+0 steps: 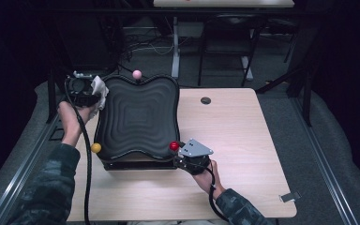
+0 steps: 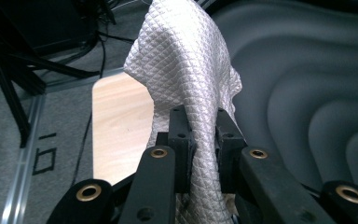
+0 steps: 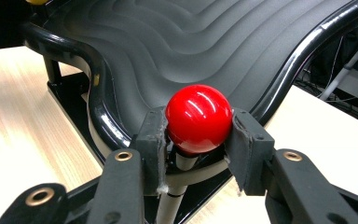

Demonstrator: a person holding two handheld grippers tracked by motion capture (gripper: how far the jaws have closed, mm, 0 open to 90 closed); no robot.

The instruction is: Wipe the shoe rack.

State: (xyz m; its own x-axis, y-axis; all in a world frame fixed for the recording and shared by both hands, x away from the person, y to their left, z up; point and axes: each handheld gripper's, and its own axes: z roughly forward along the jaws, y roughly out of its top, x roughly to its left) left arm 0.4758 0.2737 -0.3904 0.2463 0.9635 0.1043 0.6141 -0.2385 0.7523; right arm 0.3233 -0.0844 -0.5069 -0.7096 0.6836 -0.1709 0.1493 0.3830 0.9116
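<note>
A black wavy tray with ridged contours stands on a frame on the wooden table. It has a red knob at its near right corner, a yellow knob at the near left and a pink knob at the far edge. My right gripper is shut on the red knob, its jaws pressing both sides. My left gripper is at the tray's far left corner, shut on a white quilted cloth that hangs beside the tray surface.
A small dark round disc lies on the table right of the tray. A small metal clip sits at the table's near right edge. Table legs and cables stand on the floor beyond the far edge.
</note>
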